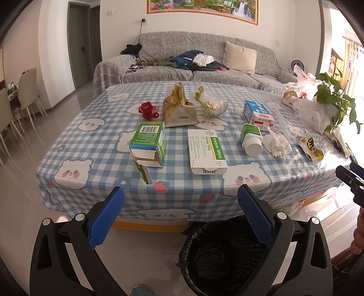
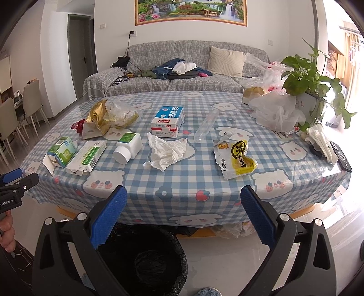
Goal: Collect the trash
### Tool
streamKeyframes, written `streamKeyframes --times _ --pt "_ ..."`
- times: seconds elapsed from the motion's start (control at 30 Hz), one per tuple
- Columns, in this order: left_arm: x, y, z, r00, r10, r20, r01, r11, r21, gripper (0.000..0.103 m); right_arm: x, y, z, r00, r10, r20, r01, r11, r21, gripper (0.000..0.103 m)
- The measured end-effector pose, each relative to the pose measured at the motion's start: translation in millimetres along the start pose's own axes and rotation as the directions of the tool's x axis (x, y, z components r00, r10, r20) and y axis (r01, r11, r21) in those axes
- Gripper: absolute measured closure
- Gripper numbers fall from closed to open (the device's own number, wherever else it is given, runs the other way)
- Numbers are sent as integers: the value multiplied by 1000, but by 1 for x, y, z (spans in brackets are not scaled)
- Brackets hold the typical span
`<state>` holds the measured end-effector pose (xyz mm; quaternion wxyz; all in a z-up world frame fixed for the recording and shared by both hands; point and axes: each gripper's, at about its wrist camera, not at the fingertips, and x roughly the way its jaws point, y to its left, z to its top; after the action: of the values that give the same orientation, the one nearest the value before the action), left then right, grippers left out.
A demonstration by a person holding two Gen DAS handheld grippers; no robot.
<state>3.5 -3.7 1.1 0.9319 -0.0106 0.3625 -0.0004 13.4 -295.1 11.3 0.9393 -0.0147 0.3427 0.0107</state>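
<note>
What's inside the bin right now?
The bin on the floor by the table has a black liner, bunched at the bottom. No trash shows in it; the tools' arms and dark folds hide part of the inside.

Ahead of you at 12 o'clock a grey sofa (image 1: 188, 66) with a cream cushion (image 1: 240, 57) stands against a white wall under a framed landscape painting (image 2: 191, 11). At 9 o'clock you have pale dining chairs (image 1: 27, 91) and a grey door (image 1: 78, 45). Bright daylight enters at 3 o'clock, glaring on the glossy pale floor (image 1: 20, 182).
</note>
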Motion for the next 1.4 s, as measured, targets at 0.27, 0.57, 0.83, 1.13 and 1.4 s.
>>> streamKeyframes --times 0.27,0.57,0.83,1.13,1.4 --pt "0 1 1 1000 -1 0 1 1000 -2 6 0 0 0 1000 -3 3 3 1000 4 8" --pt "0 0 1 1000 0 -1 0 1000 2 6 0 -2 0 1000 -5 5 5 1000 5 8" --pt "0 0 1 1000 0 0 0 1000 1 6 0 -3 0 1000 -6 5 6 1000 6 8" --pt "0 0 1 1000 2 0 -2 1000 2 6 0 -2 0 1000 -6 5 6 1000 6 7" --pt "1 -1 0 1000 1 -2 -1 1000 1 6 0 -2 0 1000 -7 6 7 1000 6 8"
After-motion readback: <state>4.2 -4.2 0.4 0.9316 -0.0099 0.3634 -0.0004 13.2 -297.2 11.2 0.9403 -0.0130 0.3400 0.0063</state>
